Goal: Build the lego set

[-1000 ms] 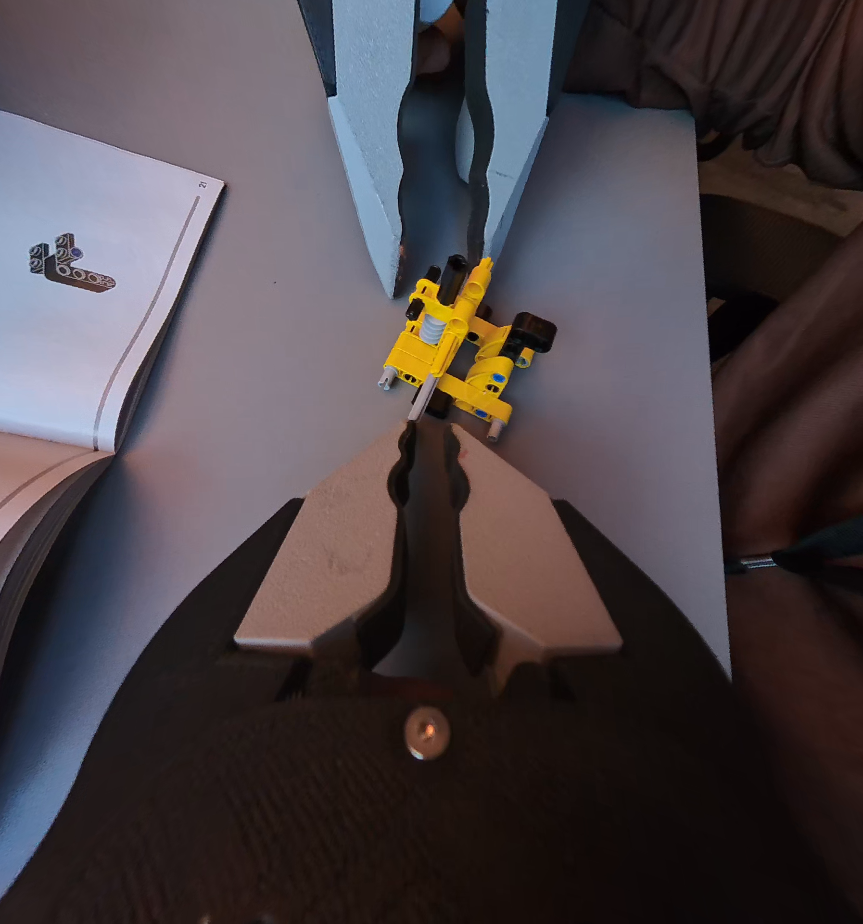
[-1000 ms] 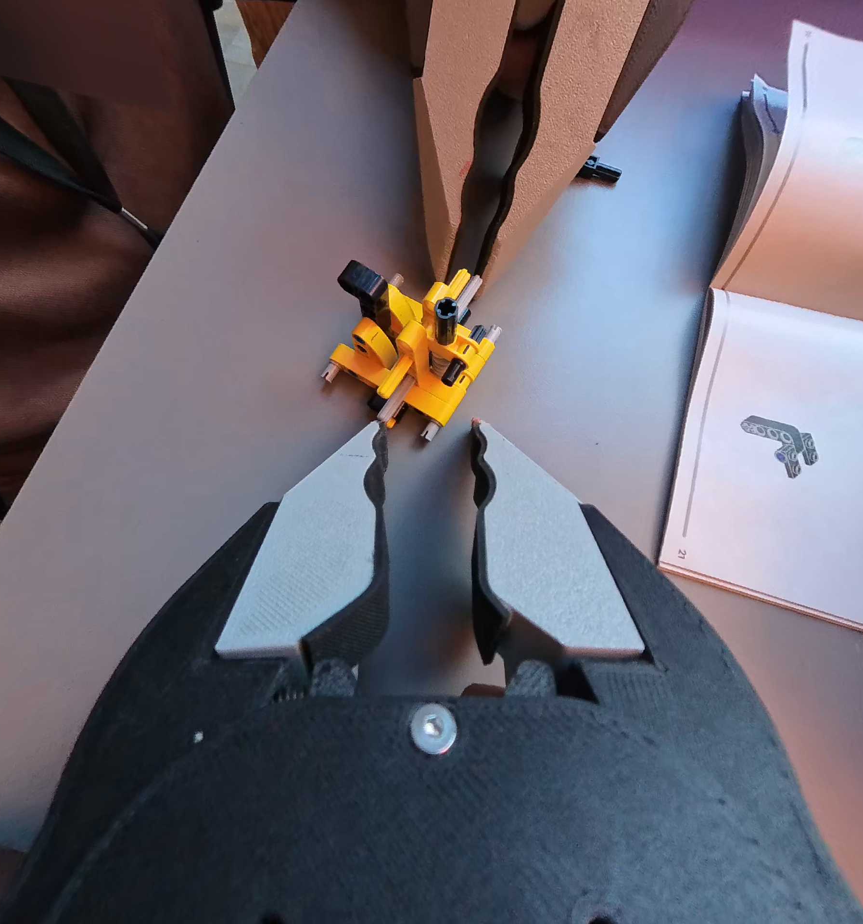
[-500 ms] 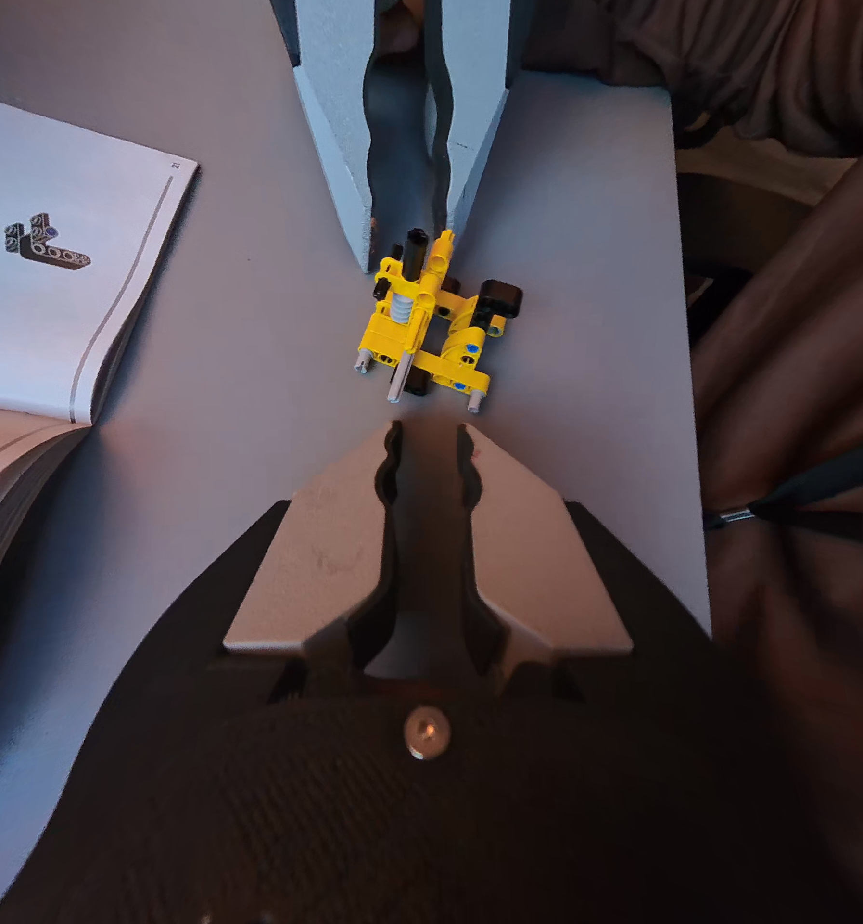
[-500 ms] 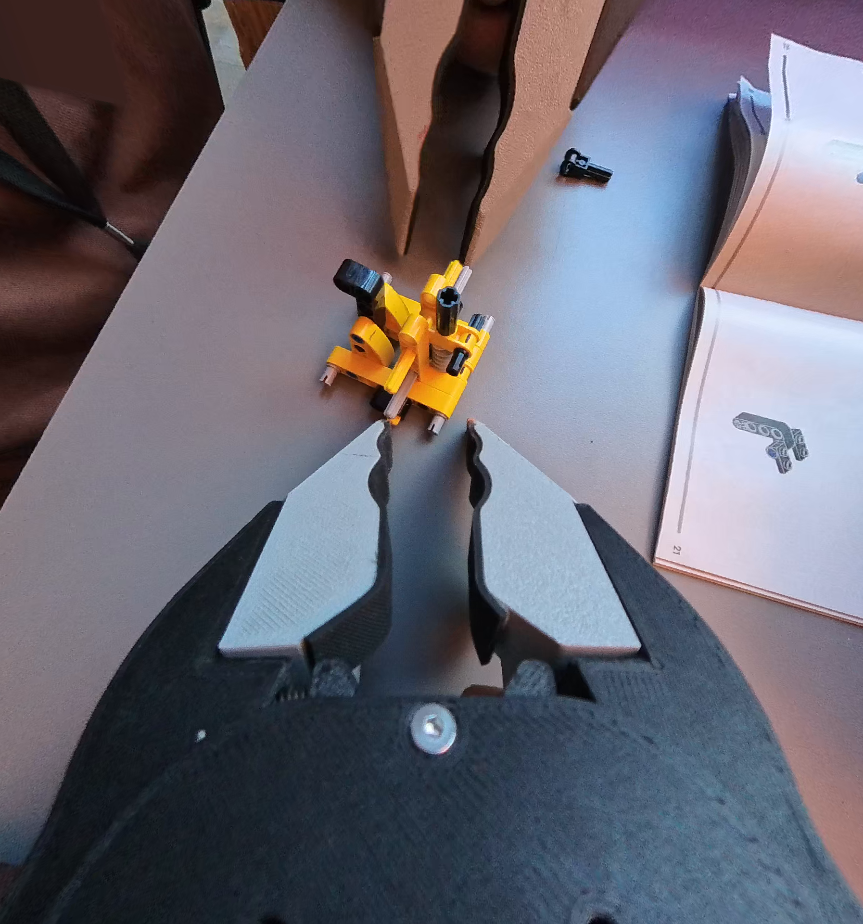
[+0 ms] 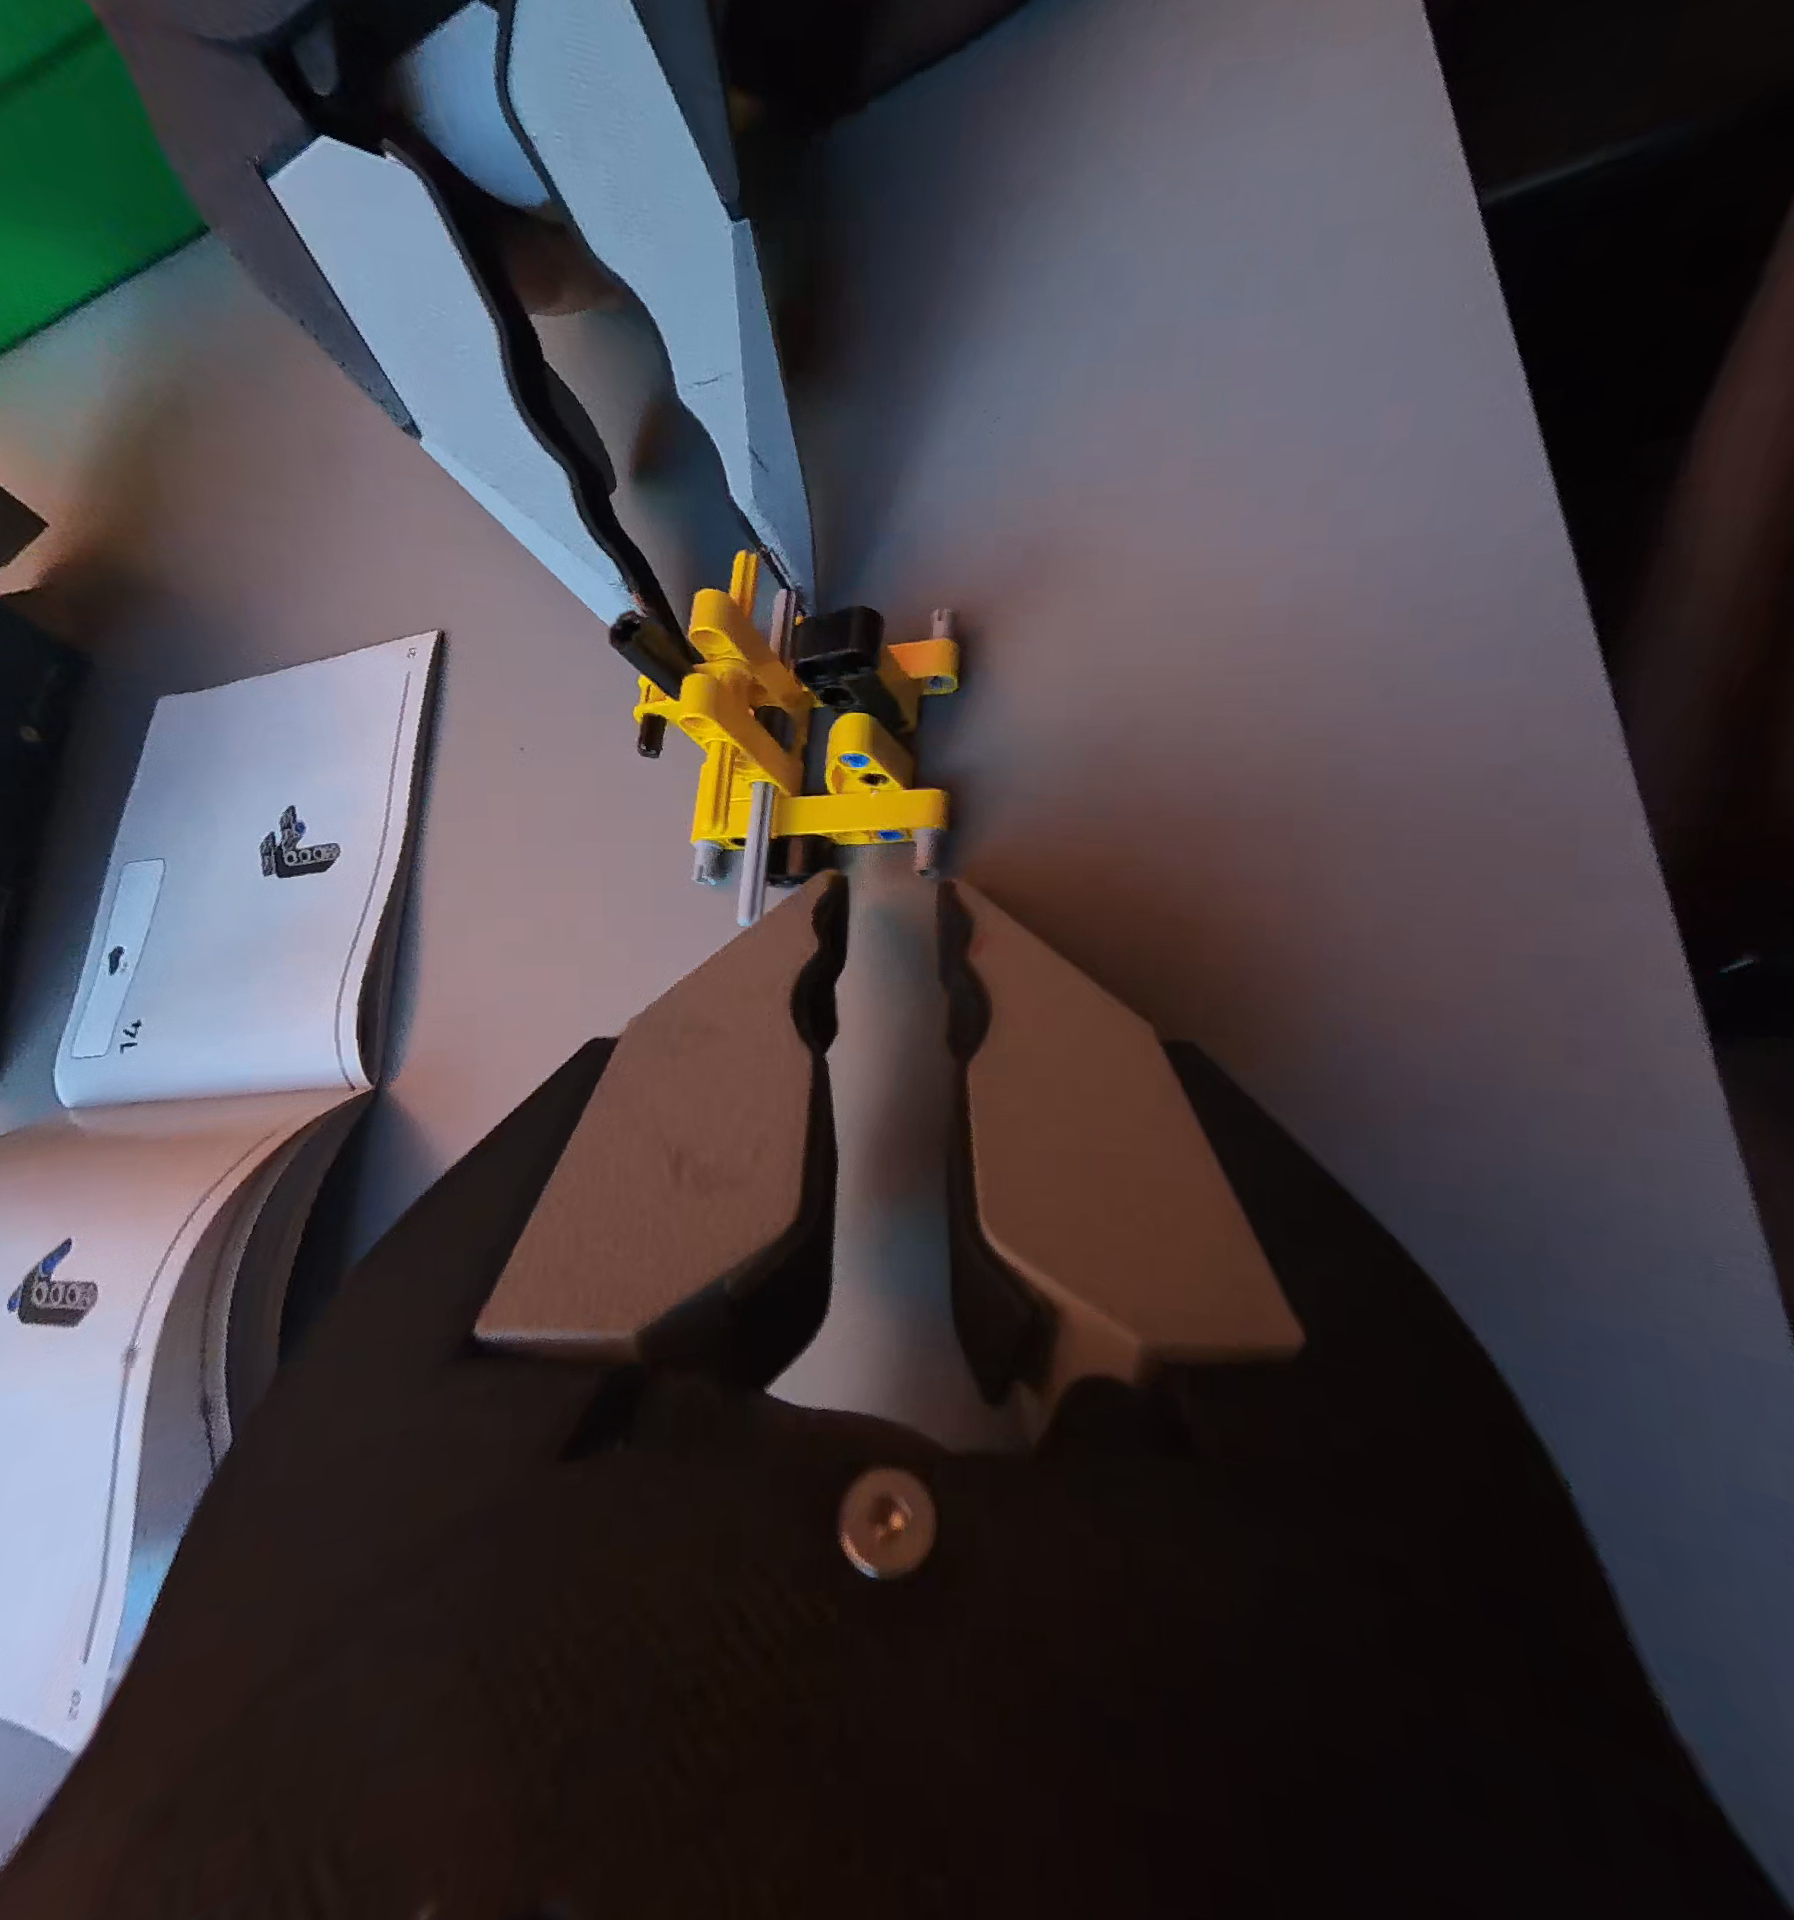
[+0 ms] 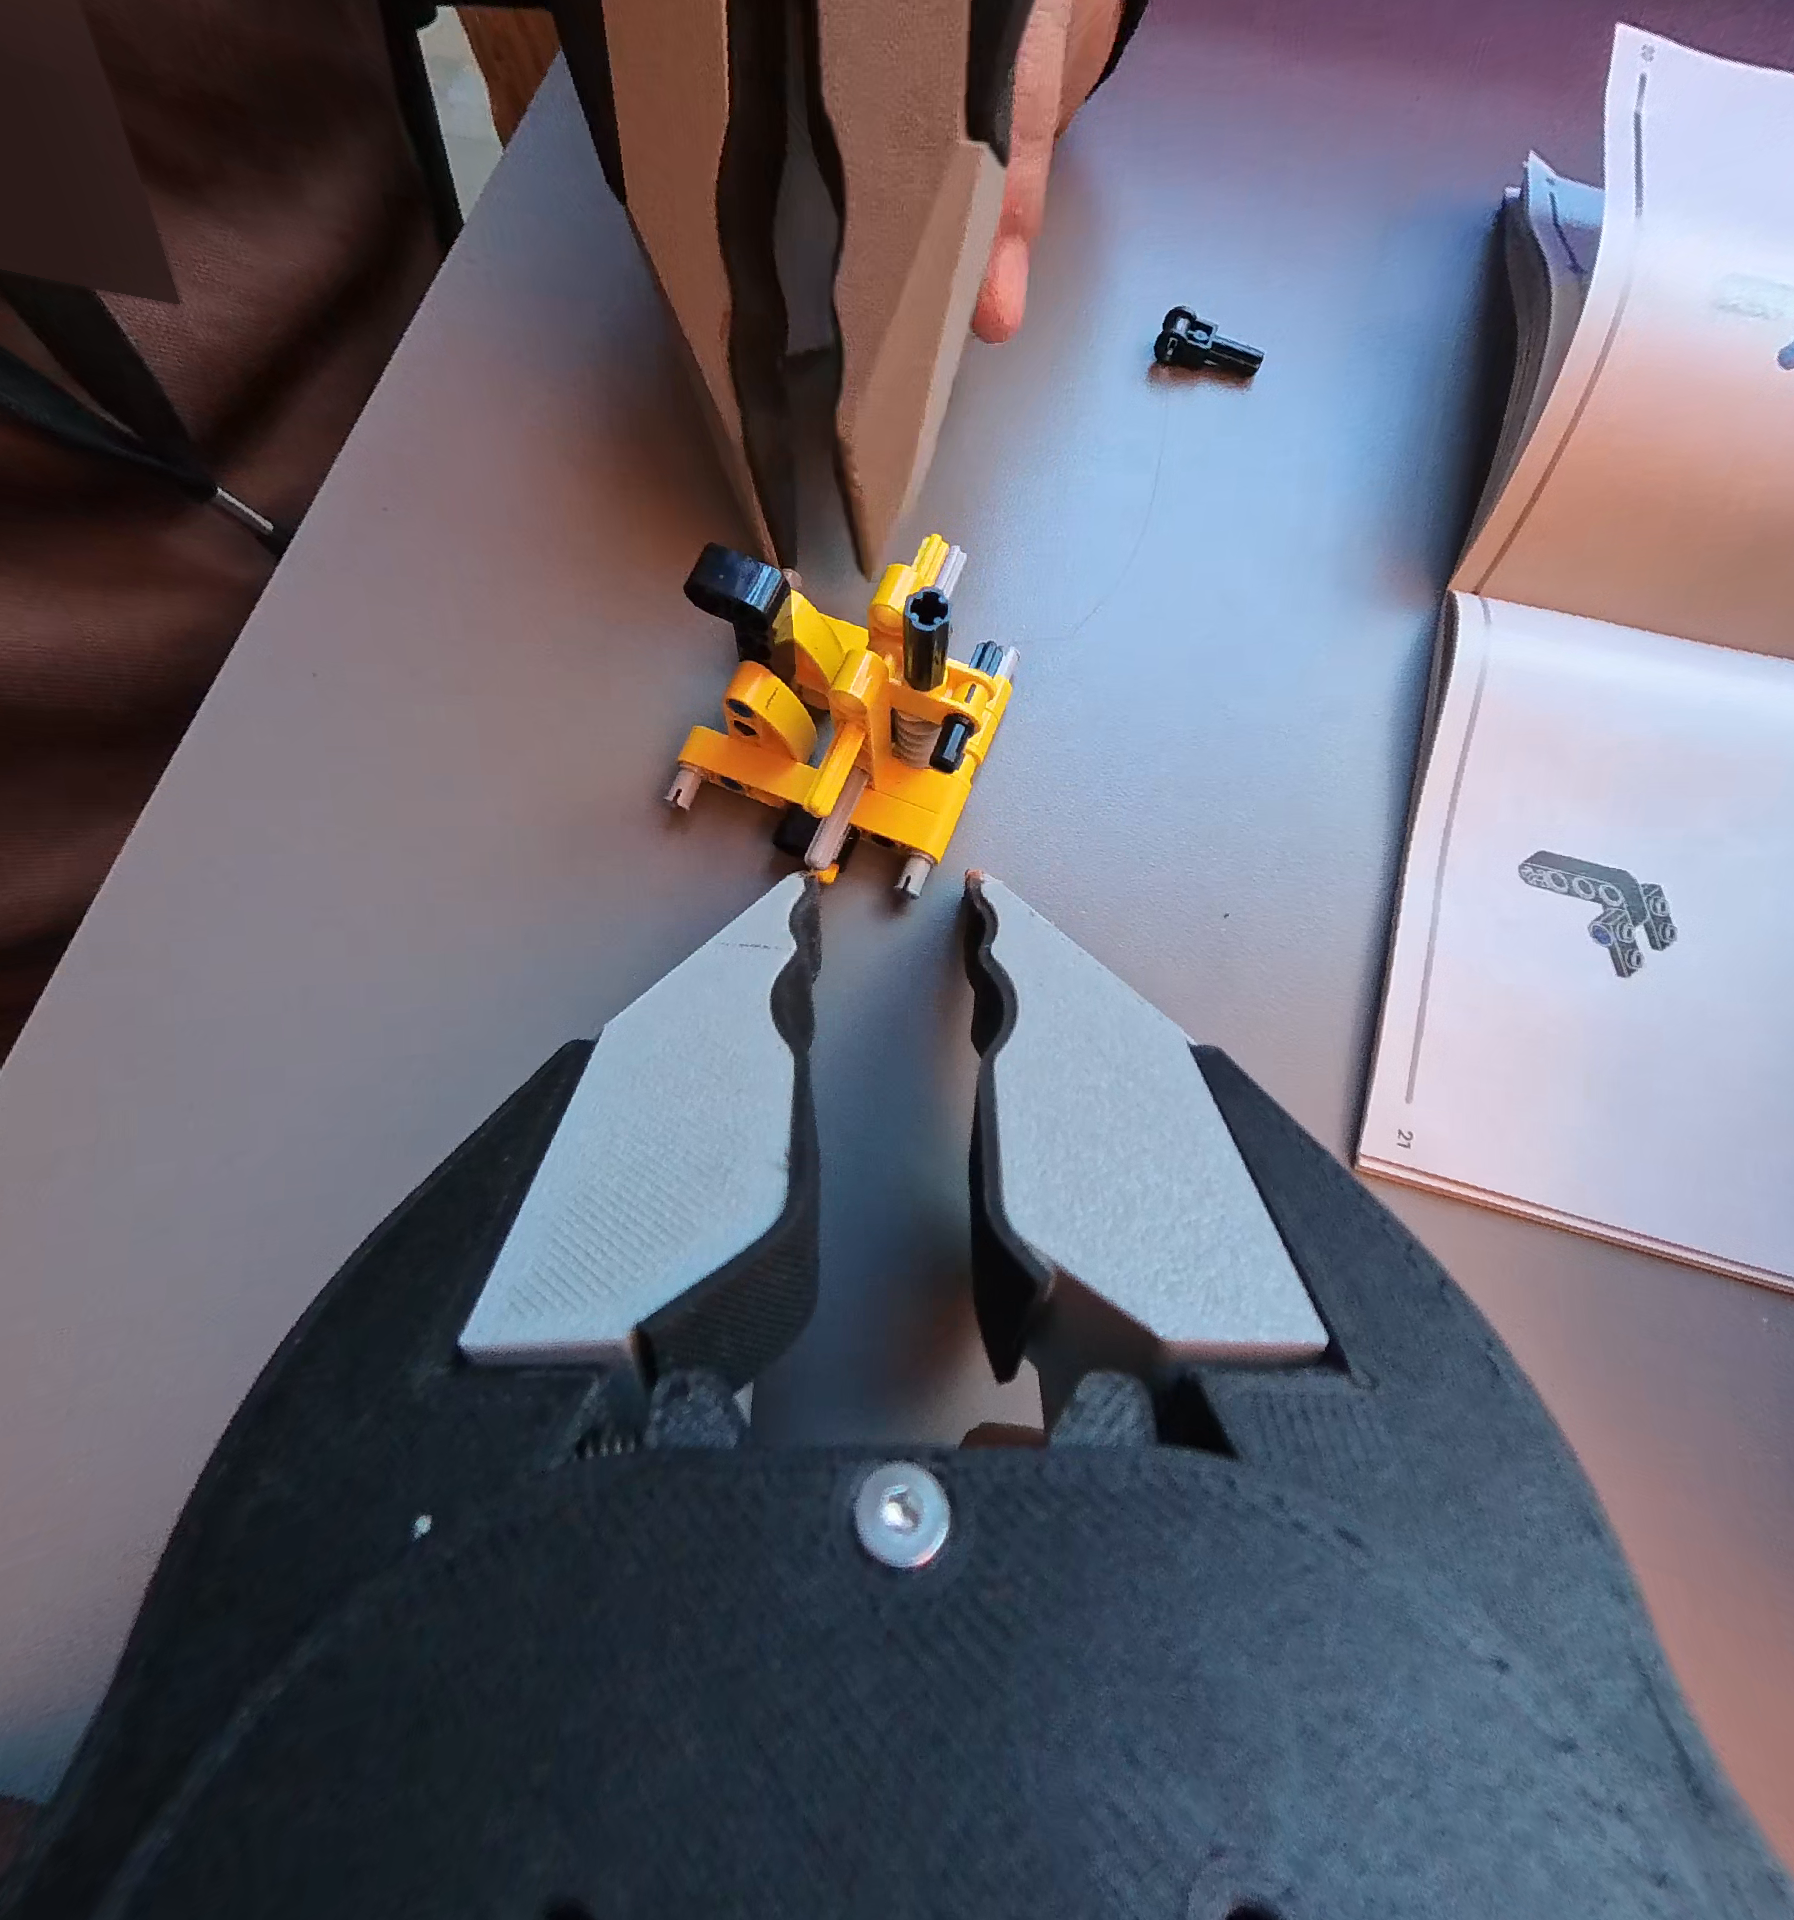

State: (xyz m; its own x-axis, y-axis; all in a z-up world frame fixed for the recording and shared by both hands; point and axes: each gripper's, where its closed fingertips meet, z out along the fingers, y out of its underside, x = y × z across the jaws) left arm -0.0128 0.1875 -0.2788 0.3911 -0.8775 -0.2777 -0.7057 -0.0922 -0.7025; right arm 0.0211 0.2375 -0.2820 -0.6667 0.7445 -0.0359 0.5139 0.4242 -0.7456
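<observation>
The yellow lego assembly (image 6: 839, 717) rests on the grey table (image 6: 373, 831) between both grippers. The left gripper (image 5: 888, 899) and right gripper (image 6: 891, 888) are each parted, holding nothing, tips just beside the assembly. A black pin (image 6: 1207, 343) lies apart near the open instruction booklet (image 6: 1641, 883).

Office-like desk: grey table (image 6: 1236, 644), open instruction booklet (image 6: 1641, 914).
</observation>
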